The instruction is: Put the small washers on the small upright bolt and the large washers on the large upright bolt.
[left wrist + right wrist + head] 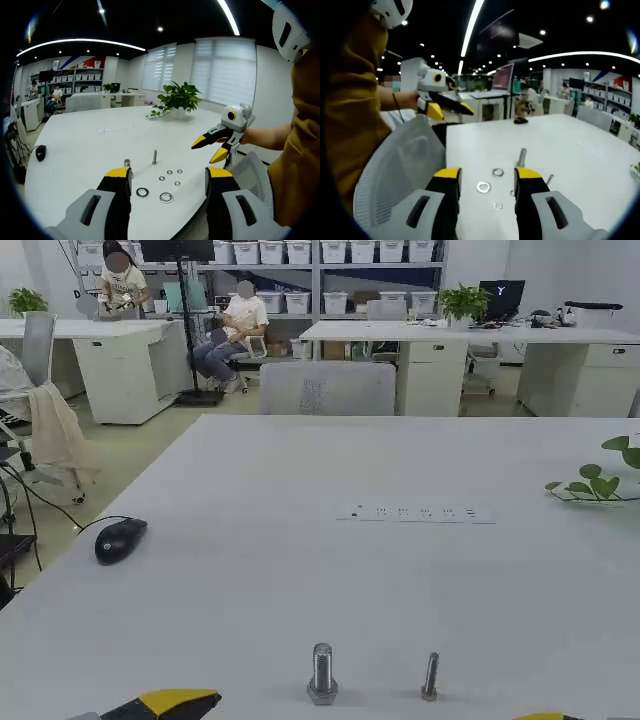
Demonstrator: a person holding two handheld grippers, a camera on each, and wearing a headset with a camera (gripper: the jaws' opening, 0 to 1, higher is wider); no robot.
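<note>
- My left gripper [169, 175] has its jaws wide apart, with nothing held in them.
- Just past the tips, between the jaws, two large washers [142, 192] lie flat on the table [90, 145].
- A bit farther out lie four small washers [169, 172]. They are so tiny that I can hardly see their holes.
- The large bolt [127, 162] stands right behind the tip of the left-hand jaw, which hides its bottom.
- The small bolt [154, 156] stands farther out, between the jaws and past the washers.
- Off to the right of these jaws, my right gripper [207, 150] hangs in the air with its jaws apart.
- In the right gripper view the large washers lie between the tips. One small washer is half hidden by the right-hand jaw, and the small bolt peeks out beside that jaw, thin and blurry.
- A mesh chair back [405, 160] sits to the left of those jaws and covers the table's near edge.
- In the head view both bolts stand upright, side by side but apart.
</note>
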